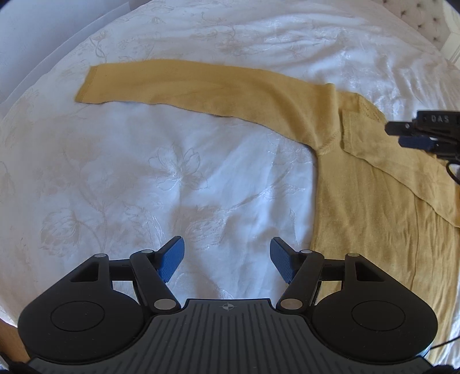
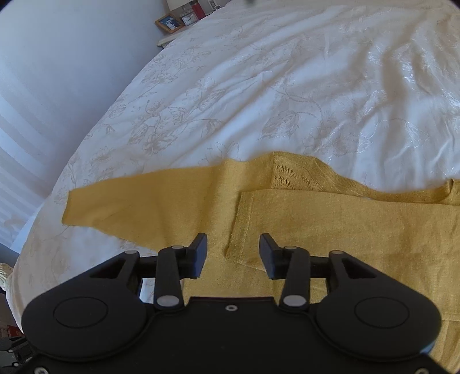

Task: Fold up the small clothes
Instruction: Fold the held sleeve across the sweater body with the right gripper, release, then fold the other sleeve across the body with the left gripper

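Observation:
A mustard-yellow long-sleeved top [image 1: 373,201] lies flat on the white bedspread [image 1: 143,172]. Its left sleeve [image 1: 187,85] stretches out to the left. Its other sleeve [image 2: 330,218] is folded across the body, with the cuff [image 2: 238,230] lying just ahead of my right gripper. My left gripper [image 1: 227,259] is open and empty above the bare bedspread, left of the top's side edge. My right gripper [image 2: 233,253] is open and empty, hovering over the top's body; it also shows in the left wrist view [image 1: 417,135] at the right edge.
The white floral bedspread [image 2: 258,86] covers the bed all around the top. A bedside shelf with a framed photo [image 2: 169,23] and a clock stands beyond the bed's far left corner. A tufted headboard [image 1: 431,23] is at the far right.

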Motion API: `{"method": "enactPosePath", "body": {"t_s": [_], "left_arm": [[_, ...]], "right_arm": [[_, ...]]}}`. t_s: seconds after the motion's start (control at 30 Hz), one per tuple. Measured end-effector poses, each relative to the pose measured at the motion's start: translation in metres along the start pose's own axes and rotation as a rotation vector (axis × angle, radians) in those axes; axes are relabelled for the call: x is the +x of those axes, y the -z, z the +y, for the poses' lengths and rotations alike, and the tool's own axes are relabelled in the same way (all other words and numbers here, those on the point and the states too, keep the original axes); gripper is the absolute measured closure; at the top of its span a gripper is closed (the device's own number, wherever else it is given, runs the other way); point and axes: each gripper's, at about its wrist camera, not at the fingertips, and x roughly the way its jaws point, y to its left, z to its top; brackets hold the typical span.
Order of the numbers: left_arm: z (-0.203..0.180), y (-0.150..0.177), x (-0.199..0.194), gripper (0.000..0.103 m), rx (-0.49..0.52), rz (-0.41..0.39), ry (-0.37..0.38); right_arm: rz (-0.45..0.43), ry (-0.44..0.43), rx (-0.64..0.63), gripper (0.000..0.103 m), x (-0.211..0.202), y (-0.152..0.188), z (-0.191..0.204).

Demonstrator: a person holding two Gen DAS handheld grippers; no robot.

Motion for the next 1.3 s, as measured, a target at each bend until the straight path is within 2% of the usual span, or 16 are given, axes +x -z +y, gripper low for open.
{"method": "enactPosePath", "body": {"t_s": [0.17,0.33,0.43,0.6,0.73,0.87,0.97,1.07,1.17,1.23,1.27,1.3], "left_arm": [[0.033,-0.030,0.019,0.038,-0.056,-0.048,0.032],[0.068,-0.071,0.041,0.038,-0.041,-0.103,0.012],[0.094,-0.095,0.053,0.038,-0.051,-0.128,-0.016],[0.136,-0.130,0.070,0.038,-0.046,-0.157,-0.090],[0.165,-0.151,0.081,0.038,-0.015,-0.165,-0.134],[0.190,-0.168,0.093,0.038,-0.040,-0.158,-0.147],[0.205,-0.176,0.105,0.038,-0.084,-0.140,-0.110],[0.212,-0.182,0.120,0.037,-0.082,-0.121,-0.066],[0.214,-0.187,0.129,0.036,-0.071,-0.117,0.030],[0.217,-0.187,0.132,0.037,-0.102,-0.115,0.062],[0.221,-0.188,0.133,0.039,-0.128,-0.114,0.081],[0.225,-0.187,0.133,0.046,-0.156,-0.120,0.103]], "right_arm": [[0.008,0.106,0.052,0.051,-0.009,0.013,-0.021],[-0.001,0.133,0.081,0.050,-0.023,0.025,-0.025],[-0.025,0.120,0.078,0.044,-0.029,0.028,-0.017],[-0.056,0.089,0.049,0.044,-0.030,0.030,0.008],[-0.046,0.053,0.004,0.044,-0.026,0.030,0.027],[-0.026,0.010,-0.025,0.044,-0.016,0.027,0.042],[-0.013,-0.009,-0.031,0.044,-0.009,0.024,0.049],[0.000,-0.018,-0.037,0.044,-0.001,0.021,0.054],[0.016,-0.026,-0.034,0.044,0.006,0.019,0.054],[0.024,-0.027,-0.031,0.044,0.009,0.019,0.054],[0.028,-0.027,-0.030,0.044,0.011,0.019,0.054],[0.031,-0.026,-0.027,0.044,0.012,0.019,0.053]]}}
